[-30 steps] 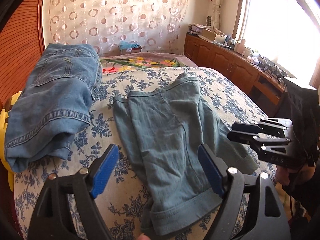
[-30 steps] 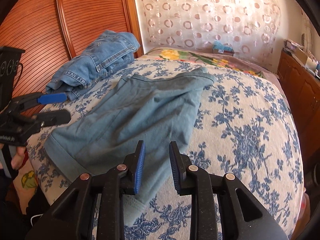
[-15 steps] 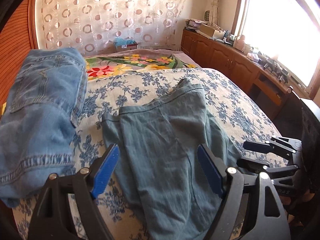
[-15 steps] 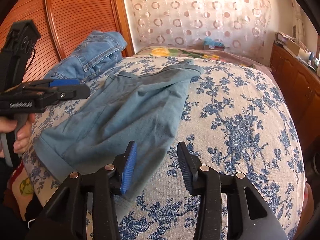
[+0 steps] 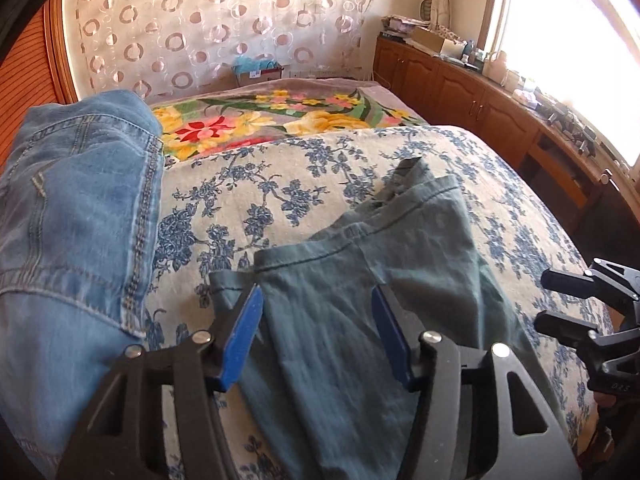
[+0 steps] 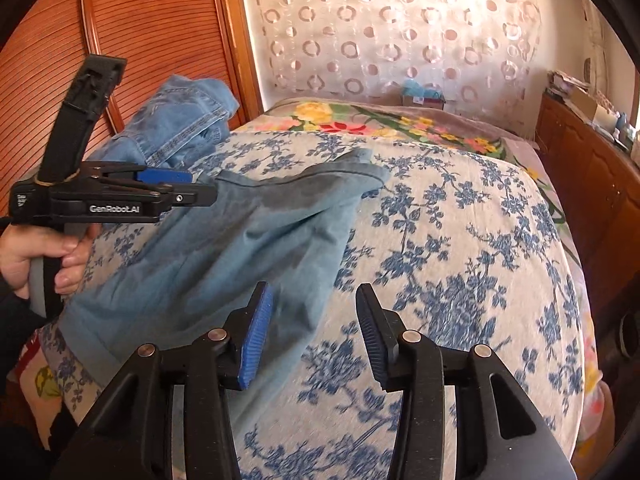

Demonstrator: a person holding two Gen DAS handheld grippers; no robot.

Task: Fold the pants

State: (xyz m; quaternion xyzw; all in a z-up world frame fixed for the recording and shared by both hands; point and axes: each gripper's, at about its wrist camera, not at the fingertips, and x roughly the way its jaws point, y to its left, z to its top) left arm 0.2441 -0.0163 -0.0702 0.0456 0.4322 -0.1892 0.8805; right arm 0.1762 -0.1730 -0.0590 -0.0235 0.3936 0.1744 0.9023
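Two garments lie on the bed with the cream, blue-flowered woven cover [image 5: 280, 184]. One is the pair of teal-grey soft cotton pants [image 5: 360, 280], spread flat and wrinkled near the bed's front edge, its stitched waistband turned toward the far end and one hemmed leg reaching the front left corner in the right wrist view. The other is a pile of light blue, heavier denim jeans [image 5: 72, 220] with thick seams, heaped along the bed's left edge, just beside the pants but apart from them.

There are two black plastic grippers, each with two flat, ribbed blue pads. The left gripper [image 5: 316, 336] hangs over the pants near the waistband; its jaws have just been closing yet stand apart, the cloth below them and unpinched. The right gripper [image 6: 314, 332] hovers over the pants' right edge, jaws parted and empty. A hand [image 6: 38, 256] grasps the left gripper's handle.
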